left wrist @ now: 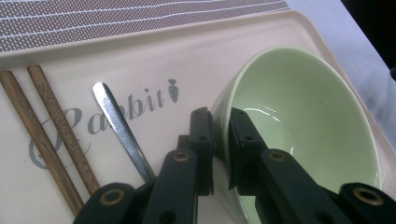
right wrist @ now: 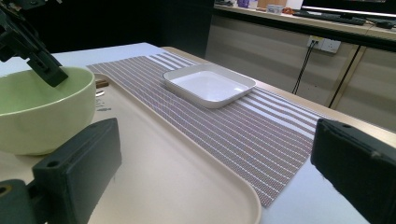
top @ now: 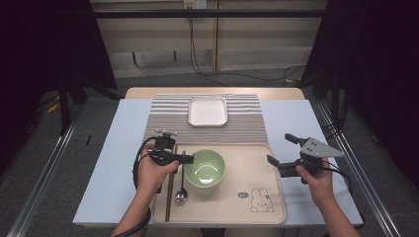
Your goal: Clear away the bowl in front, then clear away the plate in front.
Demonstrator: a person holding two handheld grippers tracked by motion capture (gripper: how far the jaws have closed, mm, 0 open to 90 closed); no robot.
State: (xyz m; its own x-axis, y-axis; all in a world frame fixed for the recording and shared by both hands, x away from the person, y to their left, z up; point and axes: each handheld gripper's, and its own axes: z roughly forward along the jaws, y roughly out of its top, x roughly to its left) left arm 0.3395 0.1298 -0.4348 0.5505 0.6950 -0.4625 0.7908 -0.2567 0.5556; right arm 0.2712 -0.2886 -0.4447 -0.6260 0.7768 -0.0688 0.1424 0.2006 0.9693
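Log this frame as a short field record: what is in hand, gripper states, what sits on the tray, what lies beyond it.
work in hand: left gripper clamps the near rim of the green bowl, one jaw inside, one outside
right gripper: jaws wide apart, holding nothing, over the tray's right edge
tray: beige, rabbit print; carries the bowl, a metal spoon and wooden chopsticks left of the bowl
beyond the tray: striped placemat with a white square dish on it
bowl contents: none visible

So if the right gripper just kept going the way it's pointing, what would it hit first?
Probably the white square dish. The right gripper, jaws wide open, looks across the tray and striped mat toward it; the green bowl sits off to one side. Depth is uncertain.
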